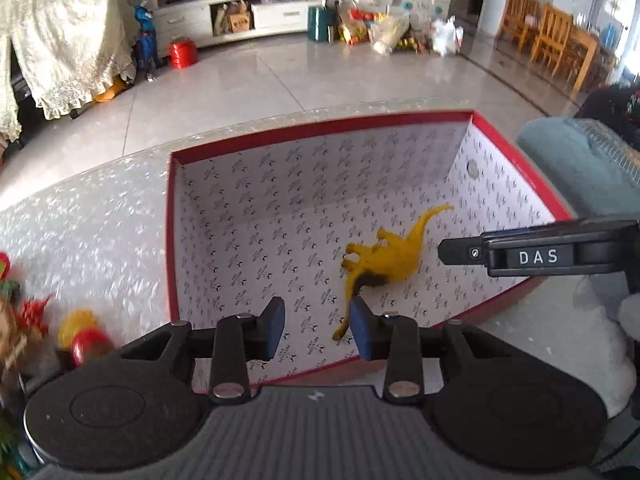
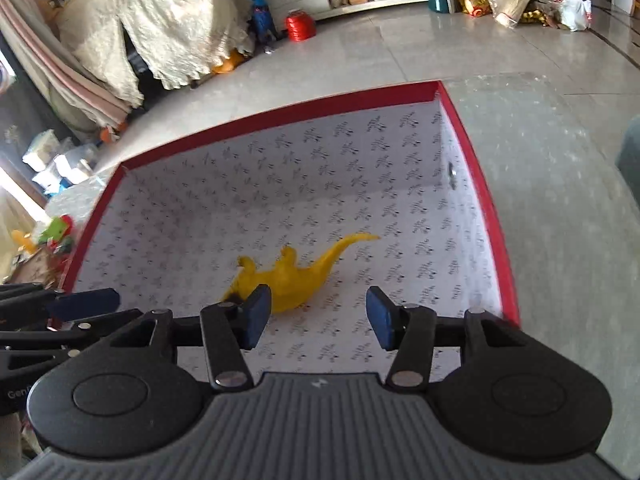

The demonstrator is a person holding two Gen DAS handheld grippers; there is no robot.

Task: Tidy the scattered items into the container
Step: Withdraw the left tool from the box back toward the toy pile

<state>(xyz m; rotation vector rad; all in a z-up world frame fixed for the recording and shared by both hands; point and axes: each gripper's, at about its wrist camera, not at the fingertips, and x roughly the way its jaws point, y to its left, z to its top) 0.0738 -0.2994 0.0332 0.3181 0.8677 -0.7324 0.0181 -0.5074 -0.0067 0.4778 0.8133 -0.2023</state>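
Both tongs hang empty over the red box (image 2: 276, 114): the left gripper (image 1: 318, 330) parted narrowly, the right gripper (image 2: 318, 316) spread wider, touching nothing. Below them the yellow dinosaur (image 2: 296, 272) lies on its side on the box floor, tail stretched toward the far right wall, head nearest the grippers.

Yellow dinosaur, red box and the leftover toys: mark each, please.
yellow dinosaur (image 2: 296, 280), right wrist view, on its body.
red box (image 1: 320, 130), left wrist view, on its far rim.
leftover toys (image 1: 86, 338), left wrist view, on the red-and-yellow one.
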